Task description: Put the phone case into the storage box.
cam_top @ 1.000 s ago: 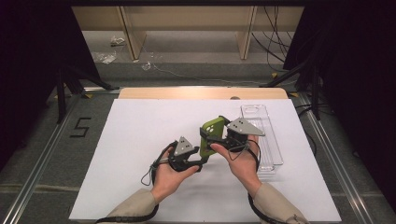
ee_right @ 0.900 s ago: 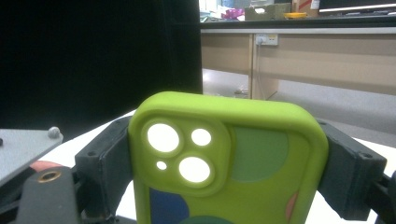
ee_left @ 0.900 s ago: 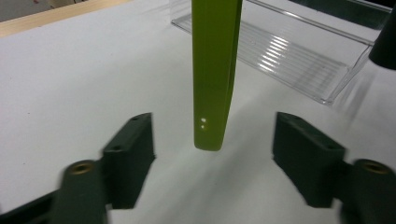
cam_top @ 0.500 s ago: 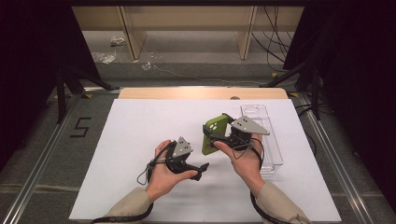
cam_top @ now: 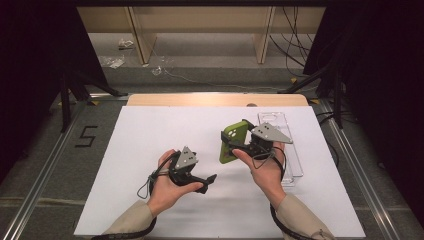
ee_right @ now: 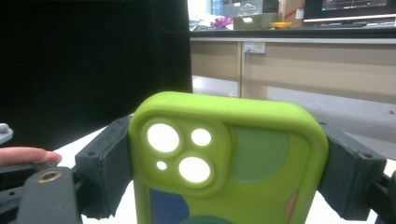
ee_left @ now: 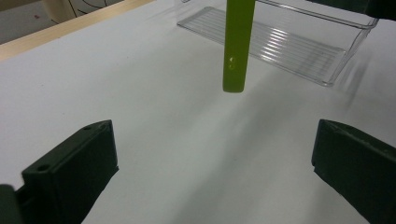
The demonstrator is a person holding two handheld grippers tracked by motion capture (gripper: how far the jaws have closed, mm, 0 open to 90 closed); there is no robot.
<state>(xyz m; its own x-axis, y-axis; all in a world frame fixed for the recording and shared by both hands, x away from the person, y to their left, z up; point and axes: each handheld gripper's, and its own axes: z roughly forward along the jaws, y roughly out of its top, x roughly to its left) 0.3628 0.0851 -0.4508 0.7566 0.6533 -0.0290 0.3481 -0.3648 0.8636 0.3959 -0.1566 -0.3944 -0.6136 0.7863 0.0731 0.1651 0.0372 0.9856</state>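
A lime-green phone case (cam_top: pixel 231 143) with camera cut-outs (ee_right: pixel 180 151) is held upright above the white table, my right gripper (cam_top: pixel 240 142) shut on its two long sides (ee_right: pixel 227 179). My left gripper (cam_top: pixel 205 183) lies in the person's left hand, to the left of the case and nearer the table's front edge. Its jaws have just been opening and now stand wide apart with nothing between them (ee_left: pixel 212 179). In the left gripper view the case (ee_left: pixel 237 46) hangs edge-on ahead, clear of the jaws.
A clear plastic tray (cam_top: pixel 290 150) lies on the white sheet (cam_top: pixel 150 135) just right of the right hand, seen ribbed in the left gripper view (ee_left: pixel 280 46). Behind the table's wooden far edge (cam_top: pixel 215 100) lie cables and floor.
The left gripper has let go of the case's lower end, opened and drawn back a little toward the front left. The right gripper has tipped the case more upright.
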